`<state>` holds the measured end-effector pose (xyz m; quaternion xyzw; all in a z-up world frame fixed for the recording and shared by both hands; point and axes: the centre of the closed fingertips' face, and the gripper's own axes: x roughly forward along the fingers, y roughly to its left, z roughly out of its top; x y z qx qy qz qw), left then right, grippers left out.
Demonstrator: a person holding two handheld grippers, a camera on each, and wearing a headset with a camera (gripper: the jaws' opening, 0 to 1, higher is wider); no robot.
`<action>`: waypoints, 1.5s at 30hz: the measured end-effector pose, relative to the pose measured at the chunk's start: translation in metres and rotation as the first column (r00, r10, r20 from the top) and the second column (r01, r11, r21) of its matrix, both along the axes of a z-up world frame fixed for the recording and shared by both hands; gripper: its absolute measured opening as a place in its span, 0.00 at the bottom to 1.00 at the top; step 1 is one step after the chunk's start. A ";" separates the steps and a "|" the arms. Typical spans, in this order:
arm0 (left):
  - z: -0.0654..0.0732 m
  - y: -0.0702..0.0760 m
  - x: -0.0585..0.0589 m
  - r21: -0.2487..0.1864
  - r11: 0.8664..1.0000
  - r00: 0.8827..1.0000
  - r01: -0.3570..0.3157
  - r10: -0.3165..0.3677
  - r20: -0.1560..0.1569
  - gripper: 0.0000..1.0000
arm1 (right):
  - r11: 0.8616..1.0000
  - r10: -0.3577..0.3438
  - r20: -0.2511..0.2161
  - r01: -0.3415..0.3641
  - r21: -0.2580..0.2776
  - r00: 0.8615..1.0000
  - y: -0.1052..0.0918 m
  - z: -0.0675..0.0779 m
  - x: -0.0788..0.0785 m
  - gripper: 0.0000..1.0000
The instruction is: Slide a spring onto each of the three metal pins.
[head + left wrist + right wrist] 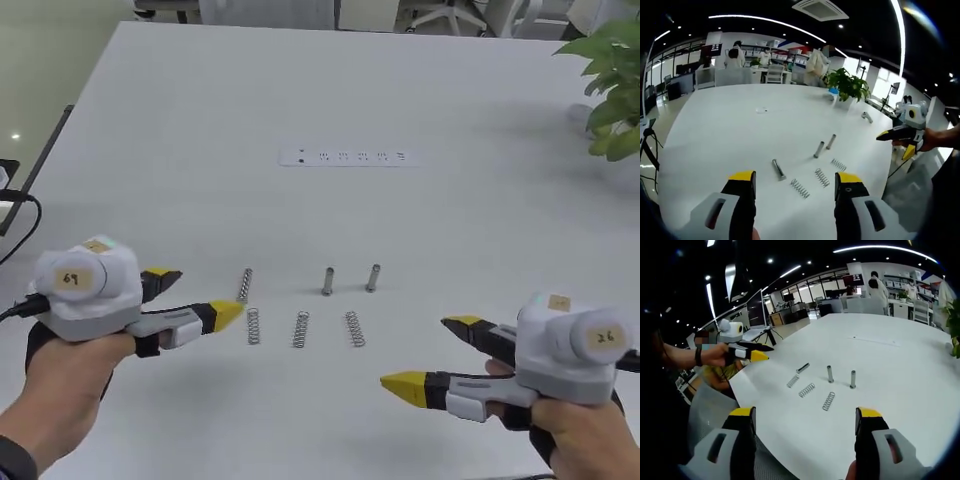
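Three short metal pins lie in a row on the white table (300,90). The left pin (245,284) lies on its side; the middle pin (328,281) and the right pin (373,277) stand upright. Just in front of them lie three loose springs (253,326), (301,329), (355,329). My left gripper (200,293) hovers left of the left spring, open and empty. My right gripper (432,352) hangs open and empty to the right of the springs, nearer the front edge. In the left gripper view the fallen pin (778,169) and nearest spring (800,188) lie just beyond the open jaws. The right gripper view has the springs (806,389) ahead.
A white power strip (345,157) lies flat on the table beyond the pins. A green potted plant (610,90) stands at the far right edge. Office chairs stand past the table's far side. A black cable (20,215) hangs off the left edge.
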<state>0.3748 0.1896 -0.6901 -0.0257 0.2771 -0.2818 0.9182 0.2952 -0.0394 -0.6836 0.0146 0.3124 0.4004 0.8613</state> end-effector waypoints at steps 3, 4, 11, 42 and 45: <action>-0.003 0.001 0.004 0.006 1.000 1.000 -0.005 0.005 -0.006 0.58 | 1.000 -0.002 -0.003 0.002 0.003 1.000 0.000 -0.001 0.000 0.80; -0.004 0.001 0.006 0.007 1.000 1.000 -0.006 0.006 -0.007 0.58 | 1.000 -0.002 -0.005 0.002 0.001 1.000 0.000 -0.001 0.000 0.80; -0.012 -0.001 0.015 0.017 1.000 1.000 -0.003 0.004 -0.024 0.56 | 1.000 -0.006 -0.011 0.006 0.003 1.000 -0.003 -0.003 0.000 0.80; -0.048 -0.016 0.053 0.051 0.998 0.993 -0.040 0.045 -0.111 0.38 | 1.000 -0.018 -0.041 0.019 0.007 0.999 -0.008 -0.011 -0.007 0.80; -0.052 -0.017 0.054 0.059 0.997 0.991 -0.042 0.049 -0.123 0.36 | 1.000 -0.018 -0.042 0.018 0.005 0.999 -0.008 -0.012 -0.008 0.80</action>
